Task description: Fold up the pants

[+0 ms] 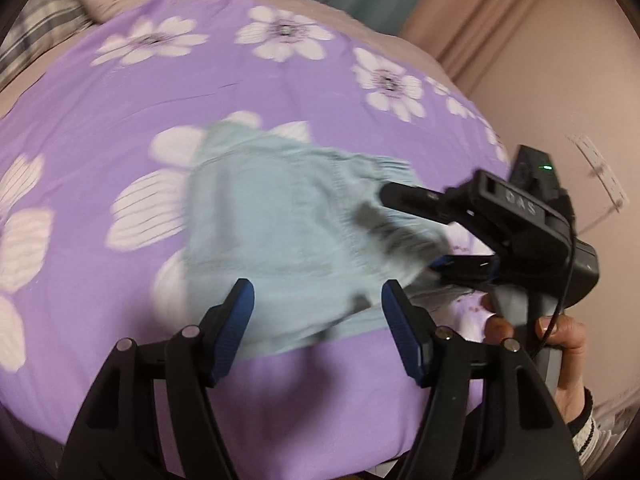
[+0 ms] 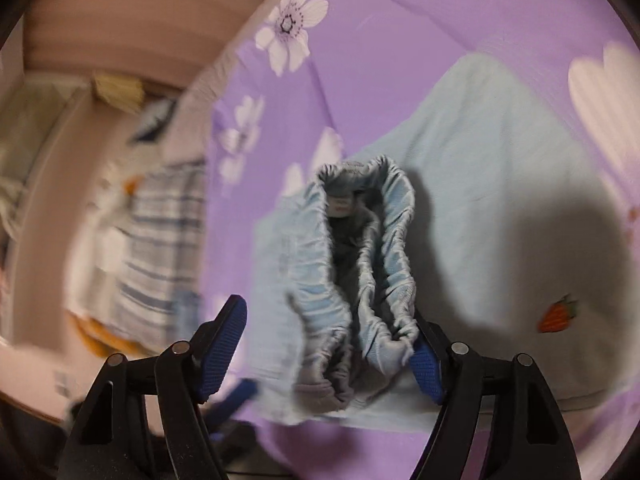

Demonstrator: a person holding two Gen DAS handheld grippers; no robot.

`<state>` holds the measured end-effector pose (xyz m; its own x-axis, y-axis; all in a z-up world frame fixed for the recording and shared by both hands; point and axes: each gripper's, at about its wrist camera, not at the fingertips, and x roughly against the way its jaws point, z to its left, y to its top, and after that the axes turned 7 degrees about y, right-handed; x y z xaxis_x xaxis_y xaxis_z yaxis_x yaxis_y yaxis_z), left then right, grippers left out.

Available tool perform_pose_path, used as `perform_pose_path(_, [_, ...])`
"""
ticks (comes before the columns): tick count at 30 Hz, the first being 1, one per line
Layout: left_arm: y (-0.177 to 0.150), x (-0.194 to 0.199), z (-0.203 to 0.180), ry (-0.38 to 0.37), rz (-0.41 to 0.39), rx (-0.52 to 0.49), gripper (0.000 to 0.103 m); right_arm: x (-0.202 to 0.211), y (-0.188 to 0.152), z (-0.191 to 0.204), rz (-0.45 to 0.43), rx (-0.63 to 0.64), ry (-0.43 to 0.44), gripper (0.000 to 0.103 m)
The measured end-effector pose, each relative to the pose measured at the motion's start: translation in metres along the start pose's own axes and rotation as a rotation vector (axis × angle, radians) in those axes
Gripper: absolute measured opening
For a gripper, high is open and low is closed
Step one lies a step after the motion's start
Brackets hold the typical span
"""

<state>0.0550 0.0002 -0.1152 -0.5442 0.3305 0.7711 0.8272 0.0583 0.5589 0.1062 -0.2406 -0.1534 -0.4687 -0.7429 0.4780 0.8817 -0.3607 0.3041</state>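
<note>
One pair of pale blue cotton pants (image 2: 472, 184) w/ ruched elastic waistband (image 2: 360, 264) and a strawberry print, lying on purple flowered bedsheet (image 1: 200, 80). Waistband bunched between right gripper (image 2: 328, 344) jaws, spread wide. Left gripper (image 1: 316, 308) open, nothing held, above the pants' near edge.

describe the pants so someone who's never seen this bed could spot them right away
A purple bedsheet with big white flowers covers the bed. Near its front edge lie the pale blue pants, with their gathered elastic waistband bunched up in front of the right gripper. They are the only plain, unprinted fabric on the sheet.
</note>
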Motion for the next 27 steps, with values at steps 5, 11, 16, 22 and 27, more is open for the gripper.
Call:
perform_pose_path(5, [-0.012, 0.015, 0.037, 0.051, -0.007, 0.104, 0.066, -0.006, -0.007, 0.019, -0.016, 0.212, -0.196, 0.065])
perform_pose_path(11, [-0.026, 0.028, 0.061, 0.070, -0.009, 0.178, 0.066, -0.013, -0.019, 0.024, -0.031, 0.365, -0.303, 0.044])
perform_pose_path(16, [-0.028, 0.032, 0.059, 0.061, -0.016, 0.184, 0.066, -0.006, -0.021, 0.031, -0.076, 0.403, -0.295, 0.035])
perform_pose_path(22, [-0.029, 0.034, 0.054, 0.052, -0.019, 0.166, 0.066, 0.008, -0.021, 0.037, -0.123, 0.387, -0.248, 0.033])
perform_pose_path(27, [-0.030, 0.035, 0.055, 0.046, -0.021, 0.167, 0.067, 0.023, -0.021, 0.036, -0.158, 0.365, -0.226, 0.033])
